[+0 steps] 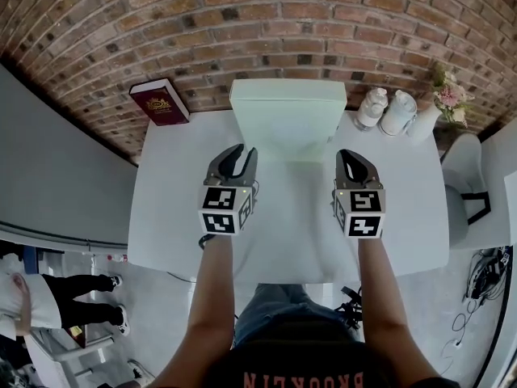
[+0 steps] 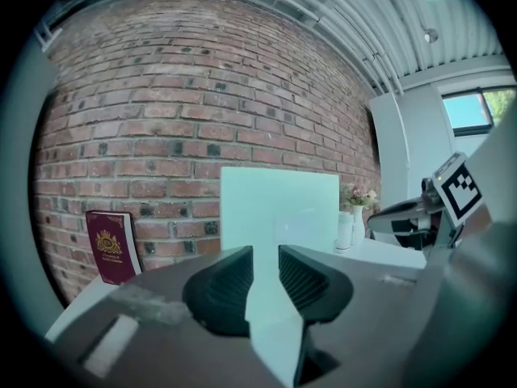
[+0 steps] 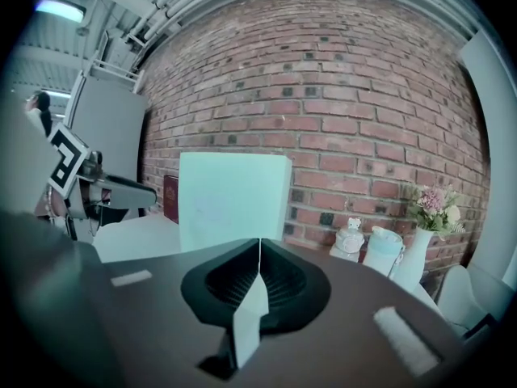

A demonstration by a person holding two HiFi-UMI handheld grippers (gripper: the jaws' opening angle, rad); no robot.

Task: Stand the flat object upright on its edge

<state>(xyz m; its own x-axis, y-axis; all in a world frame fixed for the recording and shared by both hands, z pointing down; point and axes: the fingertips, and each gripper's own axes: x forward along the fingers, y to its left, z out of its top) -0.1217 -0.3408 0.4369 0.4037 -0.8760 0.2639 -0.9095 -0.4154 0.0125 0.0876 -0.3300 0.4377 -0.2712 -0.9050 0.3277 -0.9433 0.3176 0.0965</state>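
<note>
A pale green flat board stands upright on its lower edge at the back of the white table, close to the brick wall. In the gripper views the board shows as a tall rectangle straight ahead. My left gripper hovers in front of the board's left side, apart from it, jaws open a narrow gap with nothing between them. My right gripper hovers in front of the right side, jaws shut on nothing.
A dark red book leans on the wall at the back left. Two white jars and a flower vase stand at the back right. A chair is right of the table.
</note>
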